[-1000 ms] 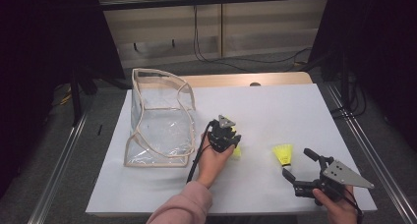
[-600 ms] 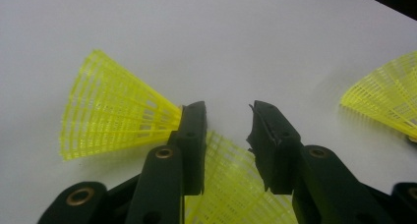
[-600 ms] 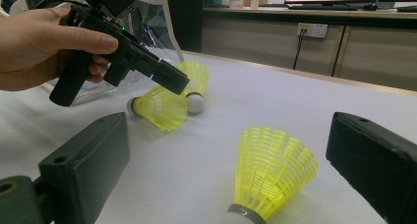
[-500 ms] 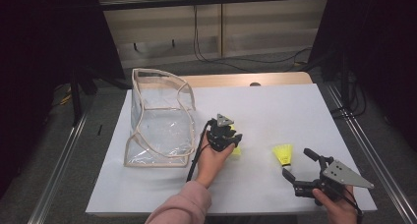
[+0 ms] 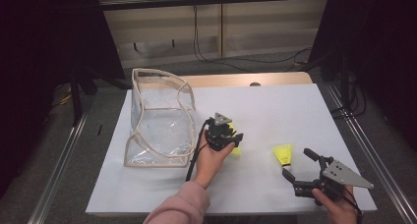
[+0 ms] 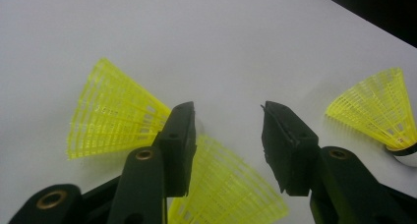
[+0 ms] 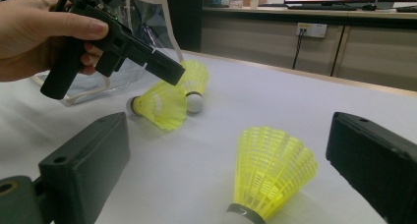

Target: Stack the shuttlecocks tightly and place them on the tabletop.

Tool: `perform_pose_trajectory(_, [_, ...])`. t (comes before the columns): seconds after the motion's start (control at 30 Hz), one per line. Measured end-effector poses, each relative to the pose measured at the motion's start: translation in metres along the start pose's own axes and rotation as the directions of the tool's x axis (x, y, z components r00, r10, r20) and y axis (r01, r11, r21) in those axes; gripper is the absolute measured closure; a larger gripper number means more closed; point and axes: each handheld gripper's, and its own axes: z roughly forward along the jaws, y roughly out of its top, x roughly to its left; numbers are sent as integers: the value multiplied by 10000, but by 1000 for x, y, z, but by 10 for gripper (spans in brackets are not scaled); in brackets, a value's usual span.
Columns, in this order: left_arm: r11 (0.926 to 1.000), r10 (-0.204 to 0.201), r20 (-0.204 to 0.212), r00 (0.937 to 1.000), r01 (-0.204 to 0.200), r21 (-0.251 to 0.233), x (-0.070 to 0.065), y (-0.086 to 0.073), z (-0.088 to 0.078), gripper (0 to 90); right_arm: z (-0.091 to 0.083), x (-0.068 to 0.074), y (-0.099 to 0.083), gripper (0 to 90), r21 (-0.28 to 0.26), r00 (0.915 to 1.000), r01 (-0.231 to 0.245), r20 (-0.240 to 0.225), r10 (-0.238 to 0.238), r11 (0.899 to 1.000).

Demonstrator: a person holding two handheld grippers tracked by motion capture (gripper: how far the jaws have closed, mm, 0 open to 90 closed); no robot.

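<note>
Three yellow shuttlecocks lie on the white table. Two rest side by side under my left gripper (image 6: pixel 228 111), one (image 6: pixel 113 118) to the left of its jaws and one (image 6: pixel 226 189) with its skirt below the gap. The jaws have just been opening and their pads press on nothing. In the high view a hand holds this gripper (image 5: pixel 223 133) pointing down, just right of the bag. The third shuttlecock (image 7: pixel 270 170) stands on its cork between the wide-apart jaws of my right gripper (image 7: pixel 226 155), untouched. This right gripper (image 5: pixel 296 162) is open near the table's front right.
A clear plastic bag (image 5: pixel 157 118) with beige trim stands open on the table's left half. The white table sheet (image 5: pixel 275 106) is bare behind the shuttlecocks. Metal rails run along both sides of the table, and cables hang at the back wall.
The left hand has shifted slightly over the two shuttlecocks. The right gripper and the shuttlecock by it have kept still.
</note>
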Motion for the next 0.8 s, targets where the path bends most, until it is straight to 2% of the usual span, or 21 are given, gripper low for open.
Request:
perform_pose_trajectory(0.1, [9999, -130, 119, 9998, 131, -106, -2, 2, -3, 537, 0, -1, 0, 27, 51, 9999, 110, 21, -110, 9999])
perform_pose_trajectory(0.17, [10000, 9, 188, 9998, -9, -7, -3, 3, -5, 518, 0, 0, 0, 27, -2, 10000, 23, -2, -23, 10000])
perform_pose_trajectory(0.2, [9986, -419, 249, 9988, 427, -322, -6, 3, -4, 506, 0, 0, 0, 27, 8, 10000, 52, 4, -52, 10000])
perform_pose_trajectory(0.23, [9985, -439, 253, 9987, 447, -311, -6, 3, -5, 500, 0, 0, 0, 27, 9, 10000, 48, 3, -48, 10000])
perform_pose_trajectory(0.27, [10000, 22, 177, 9998, -23, 65, -4, 3, -8, 490, 0, 0, 0, 27, 12, 10000, 61, 4, -61, 10000])
perform_pose_trajectory(0.33, [9992, -384, 303, 9988, 387, -117, -7, 3, -8, 462, 0, 0, 0, 27, 19, 10000, 77, 4, -77, 10000])
perform_pose_trajectory(0.37, [9999, 24, 300, 9995, -28, 153, -6, 3, -10, 456, 0, 0, 0, 27, 6, 10000, 33, 11, -33, 10000])
perform_pose_trajectory(0.4, [9989, -453, 363, 9983, 456, -71, -9, 2, -9, 440, 0, 0, 0, 27, 20, 10000, 61, 22, -61, 10000])
perform_pose_trajectory(0.43, [9985, -527, 484, 9974, 534, -138, -10, 2, -8, 427, 0, 0, 0, 27, 22, 10000, 56, 20, -56, 10000])
perform_pose_trajectory(0.57, [9985, -547, 652, 9964, 550, -23, -12, -1, -10, 390, 0, 0, 0, 27, 42, 10000, 50, 36, -50, 10000])
perform_pose_trajectory(0.63, [9974, -713, 704, 9950, 707, 112, -14, -2, -12, 361, 0, 0, 0, 27, 15, 10000, 36, 26, -36, 10000])
perform_pose_trajectory(0.67, [9961, -878, 839, 9926, 882, -19, -15, -3, -11, 349, 0, 0, 0, 27, 13, 10000, 41, 31, -41, 10000])
perform_pose_trajectory(0.73, [9974, -717, 865, 9937, 714, 59, -16, -4, -12, 337, 0, 0, 0, 27, 14, 10000, 34, 28, -34, 10000])
perform_pose_trajectory(0.8, [9971, -765, 988, 9922, 758, 104, -17, -5, -14, 323, 0, 0, 0, 27, 41, 10000, 72, 40, -72, 10000])
